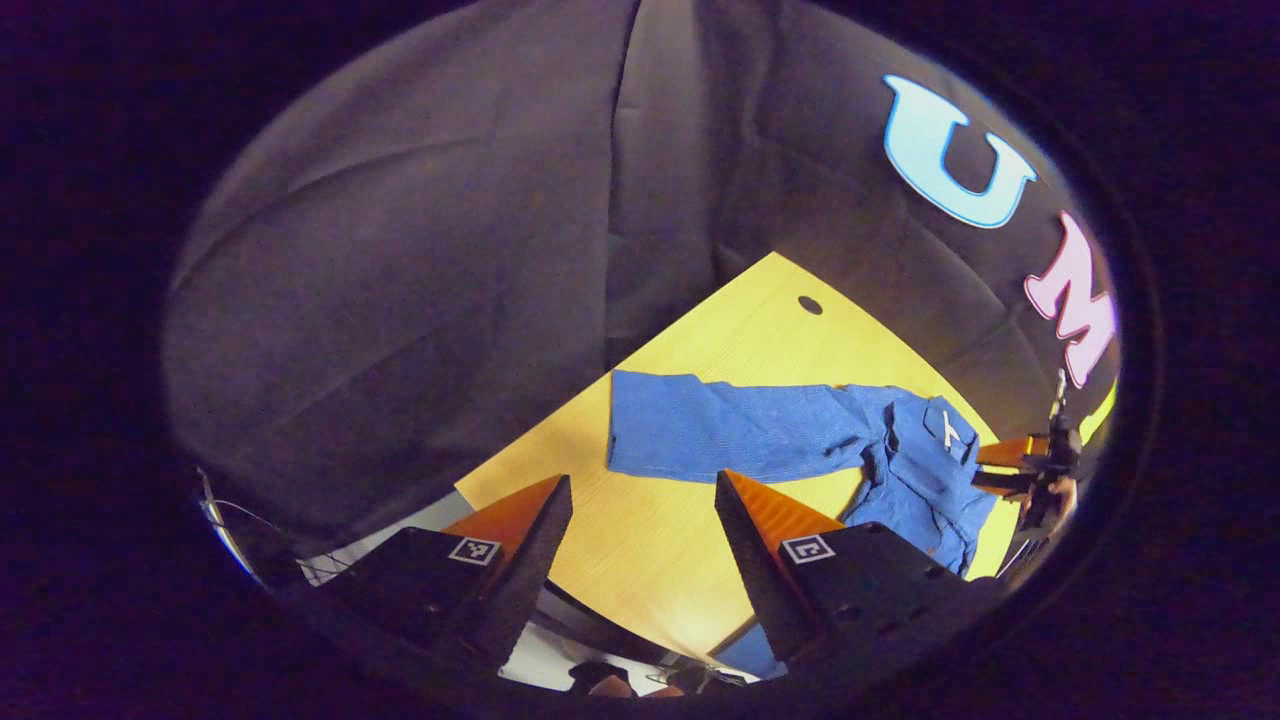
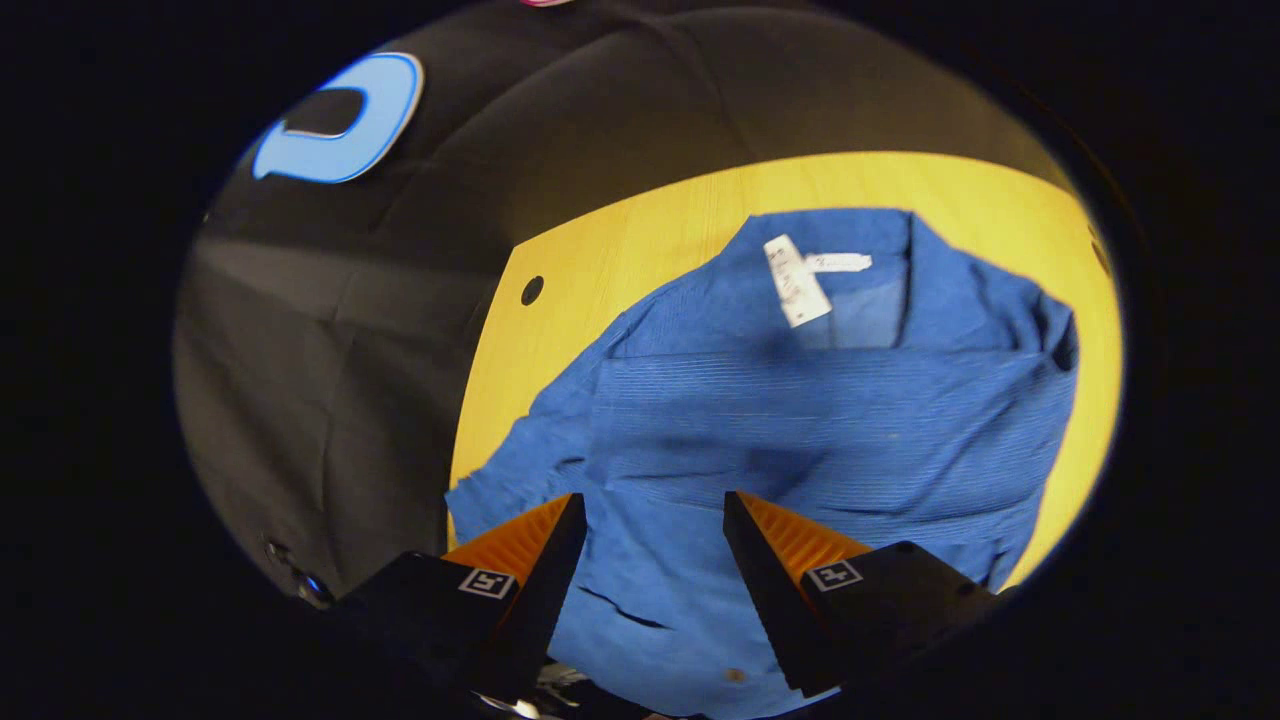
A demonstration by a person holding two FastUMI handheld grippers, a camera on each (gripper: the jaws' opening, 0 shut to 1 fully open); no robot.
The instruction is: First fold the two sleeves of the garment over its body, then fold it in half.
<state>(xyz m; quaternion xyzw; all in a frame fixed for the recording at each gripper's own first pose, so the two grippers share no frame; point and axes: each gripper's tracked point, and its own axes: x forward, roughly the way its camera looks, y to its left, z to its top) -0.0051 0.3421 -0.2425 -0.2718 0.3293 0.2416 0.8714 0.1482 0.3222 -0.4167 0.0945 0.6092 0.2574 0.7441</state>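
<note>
A blue shirt [image 1: 900, 450] lies flat on the yellow table [image 1: 740, 320]. One sleeve [image 1: 720, 430] stretches straight out from the body across the tabletop. My left gripper [image 1: 643, 480] is open above the table, just short of that sleeve, with nothing between its fingers. In the right gripper view the shirt [image 2: 800, 430] lies collar away from me, with a white label [image 2: 797, 280] at the neck, and a broad band of cloth [image 2: 830, 390] lies across the chest. My right gripper [image 2: 654, 497] is open over the shirt's lower part. That gripper [image 1: 1045, 470], held by a hand, also appears beyond the shirt in the left gripper view.
The table has a small round hole [image 1: 810, 305] near its far corner, seen also as the hole [image 2: 532, 290] in the right gripper view. Black cloth walls stand close behind the table's edges. Bare tabletop lies between my left gripper and the sleeve.
</note>
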